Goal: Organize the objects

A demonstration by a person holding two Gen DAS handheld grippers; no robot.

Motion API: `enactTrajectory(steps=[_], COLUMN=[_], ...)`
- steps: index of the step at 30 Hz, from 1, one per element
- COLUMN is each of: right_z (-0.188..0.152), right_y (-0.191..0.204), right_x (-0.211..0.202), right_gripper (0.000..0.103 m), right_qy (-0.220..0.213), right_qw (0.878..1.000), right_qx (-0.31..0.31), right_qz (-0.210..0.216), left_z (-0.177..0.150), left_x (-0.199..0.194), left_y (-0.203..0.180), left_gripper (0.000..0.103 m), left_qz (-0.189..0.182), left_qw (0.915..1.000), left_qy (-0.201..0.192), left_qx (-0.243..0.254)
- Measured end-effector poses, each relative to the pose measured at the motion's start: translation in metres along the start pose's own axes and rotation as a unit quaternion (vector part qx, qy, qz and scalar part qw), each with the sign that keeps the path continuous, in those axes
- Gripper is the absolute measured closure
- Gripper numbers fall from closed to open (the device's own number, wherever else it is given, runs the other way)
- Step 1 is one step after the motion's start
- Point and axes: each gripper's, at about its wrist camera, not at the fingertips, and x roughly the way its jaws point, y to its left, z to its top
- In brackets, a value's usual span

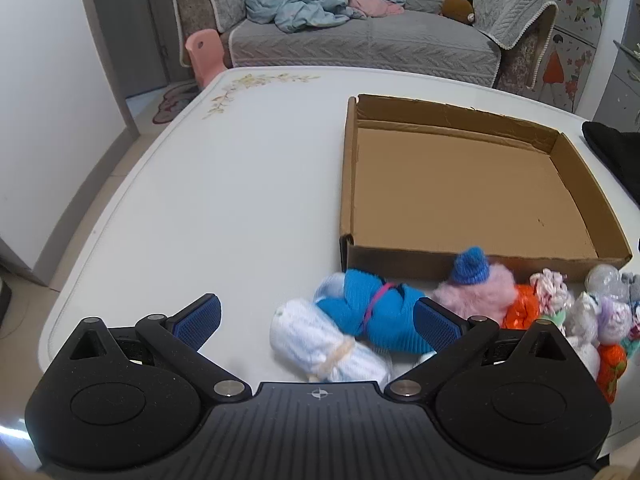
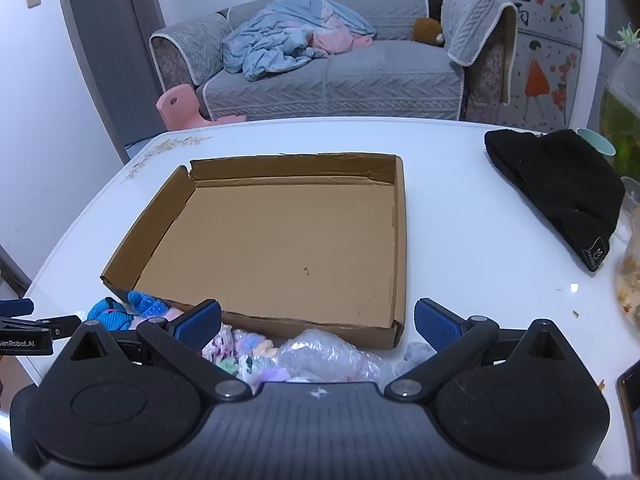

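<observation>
A shallow open cardboard box (image 1: 472, 184) stands empty on the white table (image 1: 224, 184); it also shows in the right wrist view (image 2: 280, 240). A row of rolled knitted items lies along its near wall: a white roll (image 1: 320, 344), a bright blue roll (image 1: 372, 312), a pink fluffy one with a blue cap (image 1: 476, 288), orange ones (image 1: 524, 312) and pale ones. My left gripper (image 1: 318, 322) is open just above the white and blue rolls, touching nothing. My right gripper (image 2: 318, 326) is open above a clear plastic bag (image 2: 332, 354) and pale rolls (image 2: 248, 354).
A black knit hat (image 2: 560, 192) lies on the table at the right, with a cup (image 2: 598, 144) and glass containers (image 2: 628, 264) beyond it. The left gripper shows at the left edge of the right wrist view (image 2: 28, 326). A grey sofa (image 2: 332, 72) and a pink stool (image 2: 180, 108) stand behind the table.
</observation>
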Motion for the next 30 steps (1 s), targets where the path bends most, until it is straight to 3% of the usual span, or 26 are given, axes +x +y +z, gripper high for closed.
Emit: enactTrajectory(steps=[11,30], right_z=[-0.001,0.002], right_y=[0.001,0.003], right_x=[0.004,0.008], right_gripper=[0.0,0.0], right_qy=[0.024,0.027], right_qw=[1.0,1.0], right_qx=[-0.002,-0.002], right_qz=[-0.012,-0.01], left_z=[0.011,0.011], left_x=[0.013,0.013], left_y=[-0.001,-0.01], left_gripper=[0.001,0.001], left_qz=[0.006,-0.004], left_qw=[0.9999,0.9997], left_qy=[0.004,0.008], left_qx=[0.012,0.022])
